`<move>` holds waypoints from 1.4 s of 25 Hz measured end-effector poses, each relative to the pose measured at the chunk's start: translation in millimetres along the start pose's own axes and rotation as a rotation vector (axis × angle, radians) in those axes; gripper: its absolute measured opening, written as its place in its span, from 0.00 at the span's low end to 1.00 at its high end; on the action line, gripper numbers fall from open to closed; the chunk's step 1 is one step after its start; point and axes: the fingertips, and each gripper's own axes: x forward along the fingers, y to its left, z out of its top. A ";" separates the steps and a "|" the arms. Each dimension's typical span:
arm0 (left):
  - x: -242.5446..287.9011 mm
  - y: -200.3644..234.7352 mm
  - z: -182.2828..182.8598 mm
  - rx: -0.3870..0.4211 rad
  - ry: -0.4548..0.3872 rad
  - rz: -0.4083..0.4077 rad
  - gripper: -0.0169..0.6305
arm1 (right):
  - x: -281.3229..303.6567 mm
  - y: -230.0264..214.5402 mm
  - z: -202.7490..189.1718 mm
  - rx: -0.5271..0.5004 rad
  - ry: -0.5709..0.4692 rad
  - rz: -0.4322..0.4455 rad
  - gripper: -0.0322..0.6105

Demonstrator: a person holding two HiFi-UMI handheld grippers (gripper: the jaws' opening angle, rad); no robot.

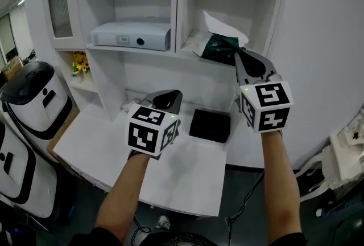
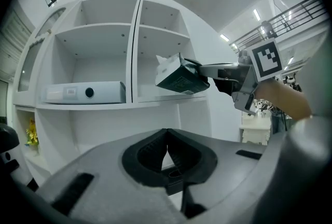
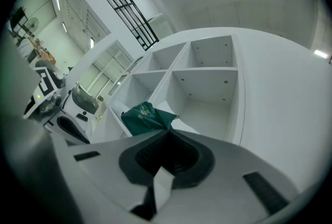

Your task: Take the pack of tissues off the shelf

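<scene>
The pack of tissues (image 1: 219,45) is dark green with white wrapping and sits tilted at the front of the shelf's right compartment (image 1: 227,11). My right gripper (image 1: 238,58) is shut on its near edge, and a strip of white film runs through the jaws. In the left gripper view the tissue pack (image 2: 180,79) hangs off the right gripper (image 2: 201,71), just above the shelf board. The right gripper view has the tissue pack (image 3: 145,118) right at the tips of the right gripper (image 3: 167,132). Lower down, over the white table, my left gripper (image 1: 170,97) is shut and empty; the left gripper (image 2: 166,137) points at the shelf.
A white flat device (image 1: 132,35) lies in the left shelf compartment. A black box (image 1: 210,125) rests on the white table (image 1: 187,176) below the shelf. A white and black appliance (image 1: 34,97) stands at the left, with yellow flowers (image 1: 79,62) on a low shelf.
</scene>
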 end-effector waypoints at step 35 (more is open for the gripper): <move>-125.7 -76.5 -67.6 -0.002 0.031 0.153 0.04 | -163.2 108.6 -109.0 0.291 0.146 0.116 0.06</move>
